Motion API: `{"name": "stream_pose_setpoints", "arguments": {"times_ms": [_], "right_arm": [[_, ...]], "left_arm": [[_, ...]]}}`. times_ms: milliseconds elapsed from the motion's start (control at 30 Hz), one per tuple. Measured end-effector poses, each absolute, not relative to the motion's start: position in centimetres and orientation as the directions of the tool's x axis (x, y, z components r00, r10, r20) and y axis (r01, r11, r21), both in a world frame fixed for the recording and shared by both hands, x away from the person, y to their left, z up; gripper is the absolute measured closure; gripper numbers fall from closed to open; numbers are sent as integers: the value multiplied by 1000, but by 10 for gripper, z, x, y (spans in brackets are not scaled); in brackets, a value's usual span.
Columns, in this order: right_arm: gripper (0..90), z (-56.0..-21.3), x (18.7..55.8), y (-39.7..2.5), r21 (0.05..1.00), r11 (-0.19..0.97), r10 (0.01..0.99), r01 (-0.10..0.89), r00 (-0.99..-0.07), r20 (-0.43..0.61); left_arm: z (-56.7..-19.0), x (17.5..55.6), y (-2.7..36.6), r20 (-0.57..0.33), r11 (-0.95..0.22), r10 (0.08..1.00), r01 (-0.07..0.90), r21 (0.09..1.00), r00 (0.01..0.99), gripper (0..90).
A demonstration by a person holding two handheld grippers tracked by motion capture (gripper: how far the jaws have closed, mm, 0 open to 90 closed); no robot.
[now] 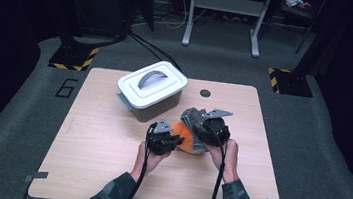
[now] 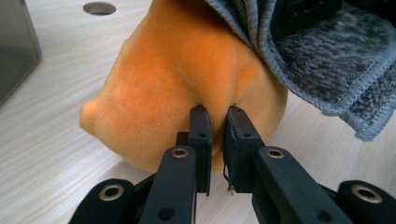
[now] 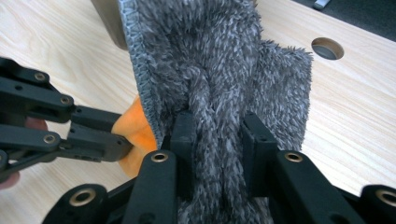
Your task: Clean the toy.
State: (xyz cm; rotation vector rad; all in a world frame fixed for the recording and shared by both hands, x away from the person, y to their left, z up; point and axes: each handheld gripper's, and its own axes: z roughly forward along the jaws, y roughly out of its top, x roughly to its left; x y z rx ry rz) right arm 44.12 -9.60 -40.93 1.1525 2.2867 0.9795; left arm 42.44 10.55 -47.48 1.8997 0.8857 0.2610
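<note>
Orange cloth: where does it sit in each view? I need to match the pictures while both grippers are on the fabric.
High view: orange cloth at table centre, between both grippers.
Left gripper view: centre, pinched at the jaws.
Right gripper view: small patch, left of centre, under the grey cloth.
Shared landmark: table hole.
</note>
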Motion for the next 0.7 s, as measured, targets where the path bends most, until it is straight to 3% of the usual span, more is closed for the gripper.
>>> {"name": "stream_pose_setpoints", "arguments": {"times_ms": [200, 300, 367, 600, 700], "right_arm": [[643, -417, 446, -88, 720, 448, 804, 529, -591, -66], [532, -419, 448, -88, 717, 441, 814, 539, -577, -67], [517, -421, 451, -91, 723, 427, 816, 543, -576, -51], [680, -424, 449, -101, 753, 389, 804, 530, -594, 3], [700, -424, 446, -107, 765, 374, 807, 524, -591, 10]], "left_arm": [[-479, 425, 106, -163, -272, 684, 455, 848, 711, 793], [-479, 425, 107, -170, -271, 684, 463, 844, 709, 792], [-479, 427, 108, -177, -267, 683, 468, 842, 708, 791], [-481, 426, 108, -191, -243, 685, 468, 850, 703, 791], [-481, 426, 108, -193, -246, 680, 468, 849, 707, 790]]}}
